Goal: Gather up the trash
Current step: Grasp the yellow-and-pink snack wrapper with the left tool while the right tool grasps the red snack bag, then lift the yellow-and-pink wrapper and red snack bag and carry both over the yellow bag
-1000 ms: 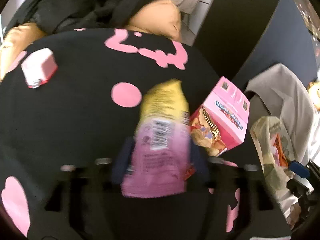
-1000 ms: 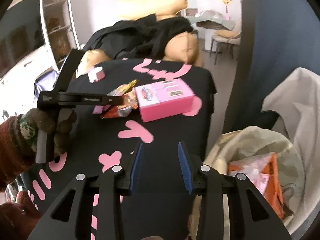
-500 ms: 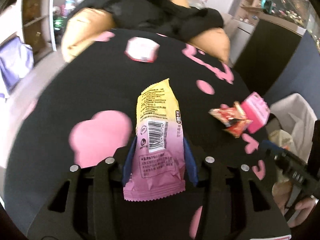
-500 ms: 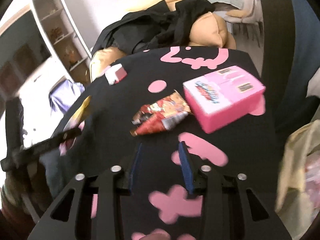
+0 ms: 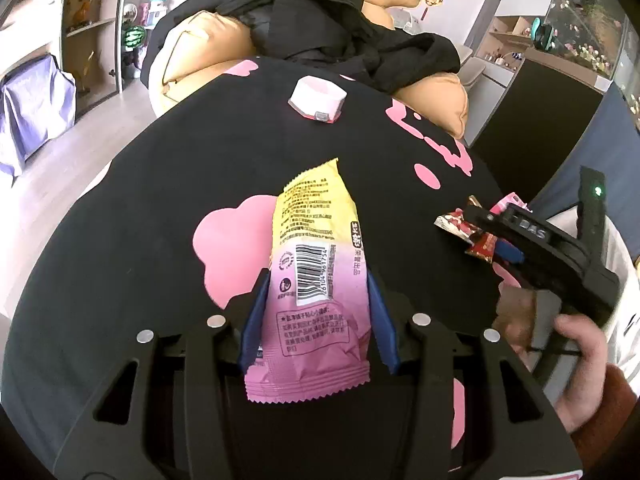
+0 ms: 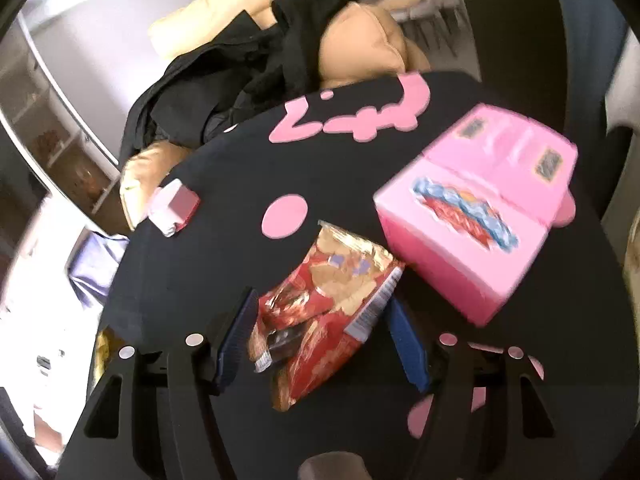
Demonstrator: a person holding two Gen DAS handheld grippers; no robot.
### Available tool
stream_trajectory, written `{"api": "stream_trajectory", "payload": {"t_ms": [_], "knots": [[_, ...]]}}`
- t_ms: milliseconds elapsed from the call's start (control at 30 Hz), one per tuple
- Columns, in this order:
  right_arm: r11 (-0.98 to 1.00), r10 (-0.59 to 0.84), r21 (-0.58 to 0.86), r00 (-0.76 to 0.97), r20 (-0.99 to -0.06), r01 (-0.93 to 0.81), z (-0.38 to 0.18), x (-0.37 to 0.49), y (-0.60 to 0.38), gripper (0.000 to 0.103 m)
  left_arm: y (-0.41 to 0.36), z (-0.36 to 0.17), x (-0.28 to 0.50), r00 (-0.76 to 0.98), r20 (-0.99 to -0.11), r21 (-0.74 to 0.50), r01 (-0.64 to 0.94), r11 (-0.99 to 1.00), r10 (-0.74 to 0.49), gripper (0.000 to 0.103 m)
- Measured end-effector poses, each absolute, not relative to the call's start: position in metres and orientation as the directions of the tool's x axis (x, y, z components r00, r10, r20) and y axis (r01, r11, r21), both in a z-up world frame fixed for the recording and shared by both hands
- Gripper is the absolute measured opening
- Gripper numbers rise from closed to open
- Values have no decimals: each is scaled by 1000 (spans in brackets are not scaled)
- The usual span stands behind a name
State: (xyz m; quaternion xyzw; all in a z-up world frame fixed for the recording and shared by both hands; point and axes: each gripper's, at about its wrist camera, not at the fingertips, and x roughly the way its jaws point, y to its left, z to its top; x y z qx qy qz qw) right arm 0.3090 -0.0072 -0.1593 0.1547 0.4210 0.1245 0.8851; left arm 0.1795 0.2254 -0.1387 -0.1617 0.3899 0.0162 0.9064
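My left gripper (image 5: 315, 278) is shut on a yellow and pink snack wrapper (image 5: 316, 240), held above the black table cloth (image 5: 140, 200) with pink shapes. A crumpled red wrapper (image 6: 320, 312) lies on the cloth (image 6: 200, 272) between the blue pads of my right gripper (image 6: 322, 320). Its jaws are opening and the pads stand just off the wrapper's sides. The left wrist view shows that gripper (image 5: 496, 240) in a hand at the right, over the red wrapper (image 5: 460, 224). A pink carton (image 6: 480, 216) sits just right of the wrapper.
A small white and pink box (image 6: 174, 208) (image 5: 318, 98) rests near the table's far edge. Tan sofa cushions (image 5: 208, 48) with a black garment (image 5: 340, 28) lie behind the table. A white bag (image 5: 624, 240) hangs at the right edge; shelves (image 5: 92, 28) stand far left.
My left gripper carried the yellow-pink wrapper away from the pink carton, across the table. My right gripper came forward and down to the red wrapper, and its jaws widened around it.
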Motion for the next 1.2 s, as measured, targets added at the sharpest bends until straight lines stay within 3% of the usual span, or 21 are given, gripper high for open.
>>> {"api": "stream_trajectory", "payload": {"t_ms": [333, 667, 800, 867, 967, 1067, 1200], "knots": [[926, 353, 208, 528, -772, -314, -158, 288, -12, 61, 220, -136, 177, 697, -704, -312, -134, 940, -134, 44], [862, 486, 484, 513, -707, -150, -162, 302, -32, 61, 212, -137, 181, 684, -718, -293, -124, 948, -132, 45], [900, 413, 413, 569, -711, -137, -160, 322, -12, 61, 213, -132, 182, 691, -712, -279, -117, 953, -123, 46], [916, 391, 368, 579, -715, -163, -160, 329, -6, 48, 215, -132, 184, 690, -713, -278, -115, 954, -125, 46], [905, 423, 352, 569, -705, -237, -155, 329, -3, 40, 217, -132, 185, 686, -716, -288, -119, 950, -131, 47], [901, 432, 299, 597, -676, -314, -139, 314, -6, 34, 218, -135, 187, 675, -722, -310, -119, 943, -152, 53], [892, 438, 230, 625, -646, -388, -115, 286, -19, 33, 214, -135, 186, 662, -729, -315, -103, 943, -171, 57]]}}
